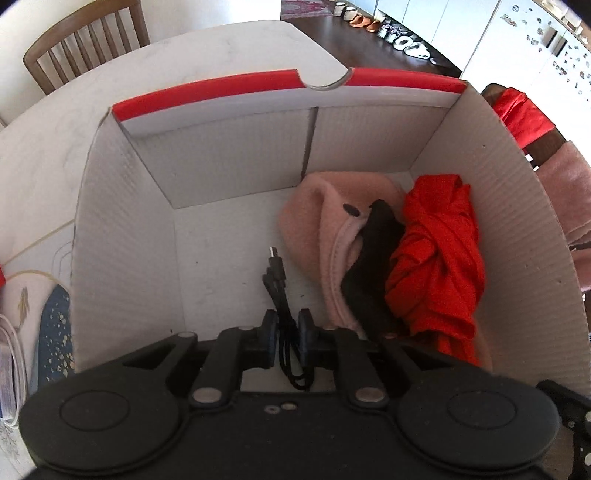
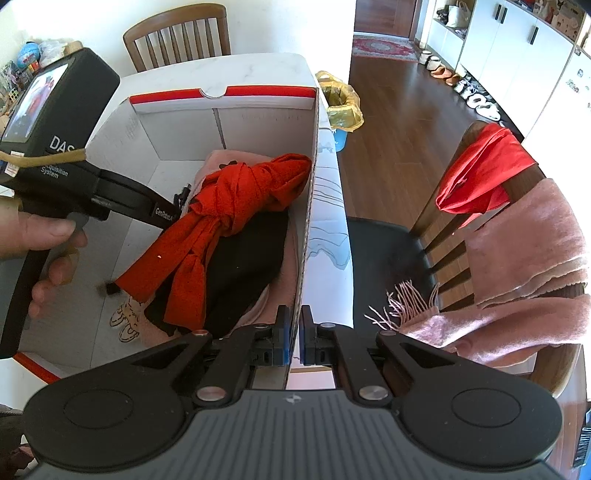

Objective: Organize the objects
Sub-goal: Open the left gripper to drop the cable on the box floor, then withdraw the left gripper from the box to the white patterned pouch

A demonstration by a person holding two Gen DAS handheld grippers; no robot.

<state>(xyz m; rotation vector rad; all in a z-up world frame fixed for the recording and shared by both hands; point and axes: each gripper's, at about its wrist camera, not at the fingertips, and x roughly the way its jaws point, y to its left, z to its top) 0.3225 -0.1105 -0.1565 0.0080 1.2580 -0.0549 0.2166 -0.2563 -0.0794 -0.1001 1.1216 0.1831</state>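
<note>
A white cardboard box point(image 1: 122, 236) with a red rim stands on the white table. Inside lie a pink garment point(image 1: 317, 221), a black cloth point(image 1: 373, 251) and a knotted red cloth point(image 1: 439, 254). My left gripper point(image 1: 288, 334) is inside the box, shut on a black cable point(image 1: 277, 280) whose plug end hangs toward the box floor. My right gripper point(image 2: 294, 334) is shut on the box's right wall point(image 2: 308, 206) at its near end. The red cloth point(image 2: 236, 210) and black cloth point(image 2: 251, 266) also show in the right wrist view. The left gripper's body point(image 2: 74, 177) shows there too.
A wooden chair point(image 2: 491, 236) at the right carries a red cloth point(image 2: 480, 173) and a pink fringed scarf point(image 2: 524, 266). Another chair point(image 2: 177, 33) stands behind the table. A yellow-bagged bin point(image 2: 340, 99) is on the floor. A patterned mat point(image 1: 44, 295) lies left of the box.
</note>
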